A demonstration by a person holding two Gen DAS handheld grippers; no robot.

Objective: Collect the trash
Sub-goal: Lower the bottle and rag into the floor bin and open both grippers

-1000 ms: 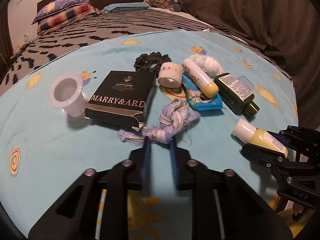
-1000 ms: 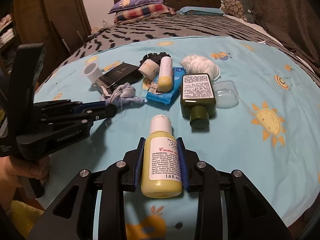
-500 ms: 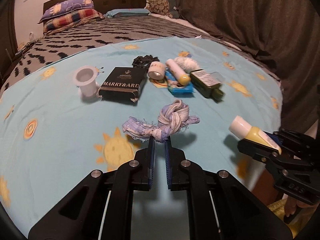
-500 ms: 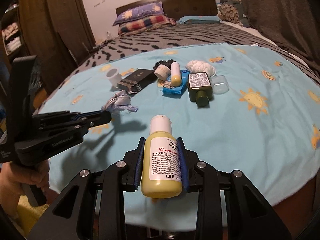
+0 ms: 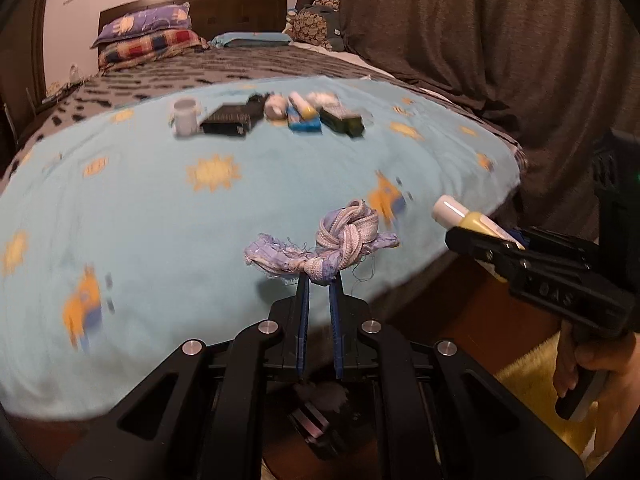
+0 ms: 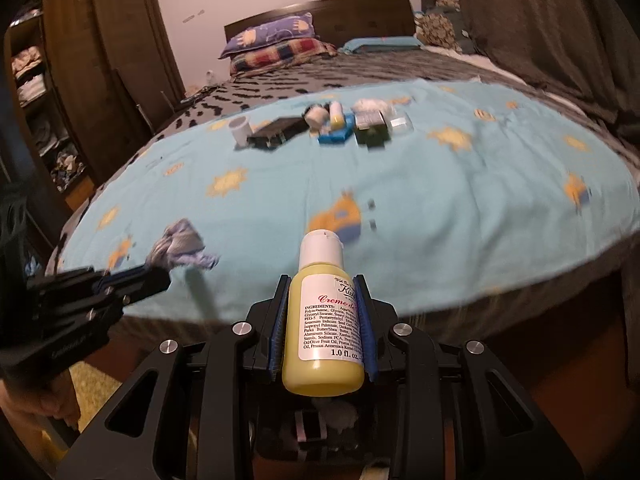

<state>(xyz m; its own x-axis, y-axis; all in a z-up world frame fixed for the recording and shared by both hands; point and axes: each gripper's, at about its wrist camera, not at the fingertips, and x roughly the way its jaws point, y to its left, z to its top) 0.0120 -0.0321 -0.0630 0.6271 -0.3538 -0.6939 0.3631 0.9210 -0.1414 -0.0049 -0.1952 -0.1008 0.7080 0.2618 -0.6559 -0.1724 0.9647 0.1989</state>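
Beyond, a sun-print blue blanket (image 5: 168,216) covers the bed; left tongs (image 5: 319,280) pinch a knotted rag (image 5: 340,240), right tongs (image 6: 323,320) a yellow bottle (image 6: 320,320).

Both grippers matte black plastic: left gripper (image 5: 319,280), right gripper (image 6: 323,300). Angular arms with triangular cutouts, round silver screws (image 5: 268,326) at the joints. Fingers (image 6: 366,316) lined with ribbed blue pads. Faint embossed lettering along each body. Bare hand (image 5: 600,364) around a black handle.
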